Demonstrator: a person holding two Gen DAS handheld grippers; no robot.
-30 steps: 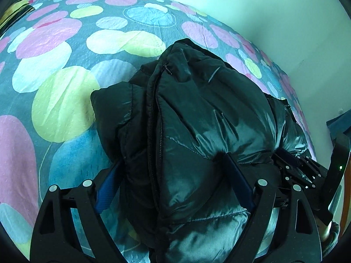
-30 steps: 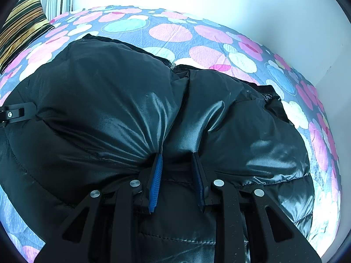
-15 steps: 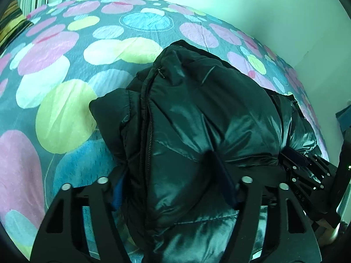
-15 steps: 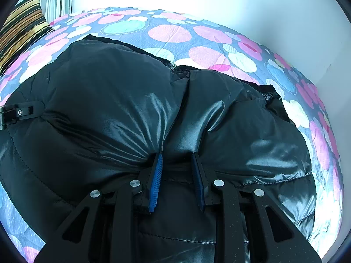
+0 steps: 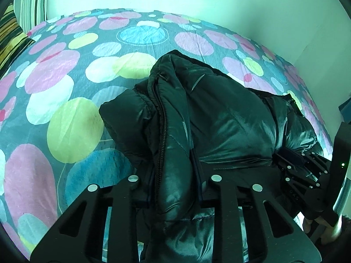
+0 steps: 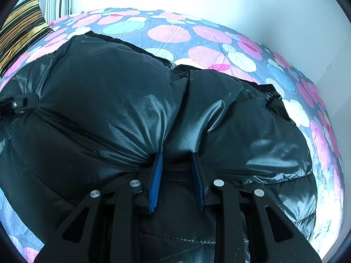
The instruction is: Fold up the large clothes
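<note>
A shiny black puffer jacket (image 5: 230, 120) lies bunched on the bed. My left gripper (image 5: 173, 166) is at its near edge, and its jaws are closing on a thick fold that carries the zipper; the pads press into the padding and are mostly buried in it. In the right wrist view the jacket (image 6: 109, 100) fills most of the frame. My right gripper (image 6: 177, 155) is shut on a pinch of its fabric between the blue pads (image 6: 156, 175). Each gripper also shows in the other's view: the right gripper (image 5: 302, 166) at the jacket's right end, the left gripper (image 6: 15, 105) at the left edge.
The bed cover (image 5: 65, 83) is grey-blue with large pink, green and blue circles. A striped pillow (image 6: 19, 28) lies at the far left corner. White walls (image 5: 241, 4) border the bed at the back and right. A blue object (image 5: 345, 109) shows at the right edge.
The left jaws went from wide around the jacket's edge to narrow on the zipper fold, which bunched up between them. The left view rose slightly. The right gripper kept still.
</note>
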